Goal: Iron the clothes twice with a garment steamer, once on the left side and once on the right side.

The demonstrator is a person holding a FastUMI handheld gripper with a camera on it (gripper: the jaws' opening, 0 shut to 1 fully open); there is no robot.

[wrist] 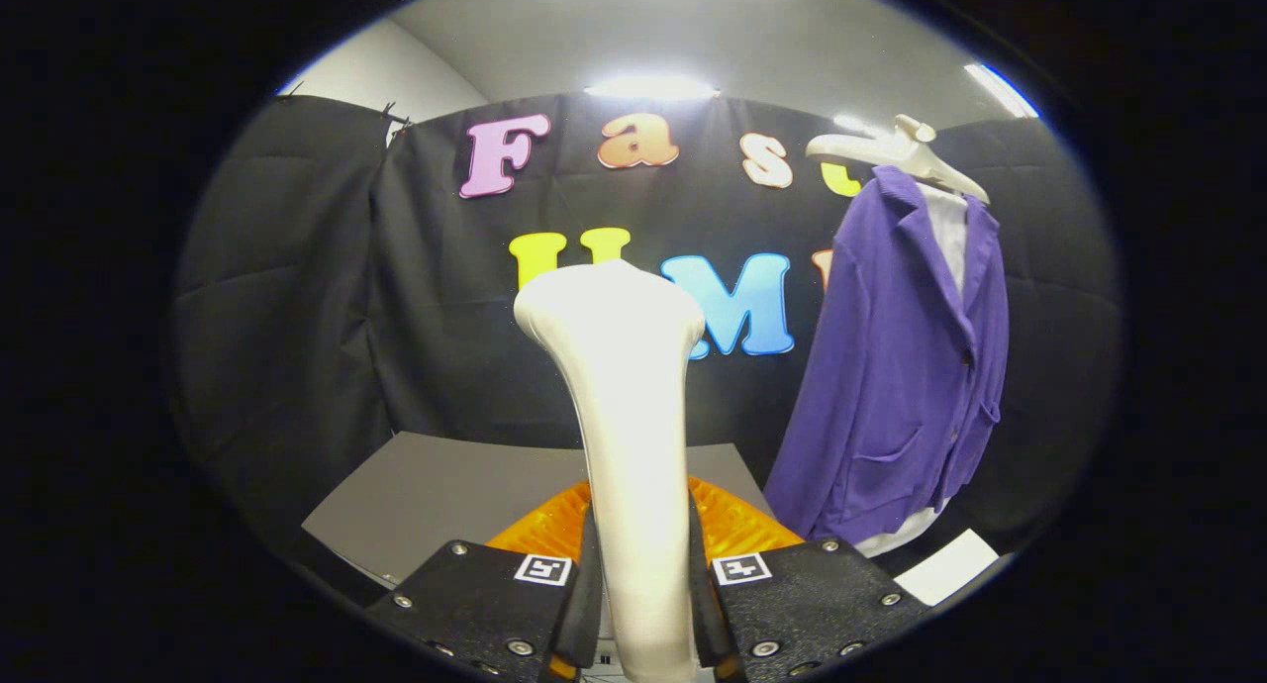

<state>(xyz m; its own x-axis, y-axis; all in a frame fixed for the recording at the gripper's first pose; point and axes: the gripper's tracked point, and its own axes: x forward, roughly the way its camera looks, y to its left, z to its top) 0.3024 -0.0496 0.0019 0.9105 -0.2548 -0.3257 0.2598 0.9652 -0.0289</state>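
We see the garment steamer (pixel 629 416) upright between the fingers of the gripper (pixel 643 604), both pressing it, the table (pixel 436 485) behind the steamer, and the jacket (pixel 901 366) hanging on a hanger (pixel 891 148) to the steamer's right.

A white garment steamer (pixel 629 406) stands upright, its slim handle pinched on both sides by the gripper (pixel 643 589), its broad head flaring at the top. Off to its right and beyond it, a purple jacket (pixel 906 366) hangs on a pale hanger (pixel 896 150), apparently over a white shirt (pixel 950 233), well apart from the steamer.
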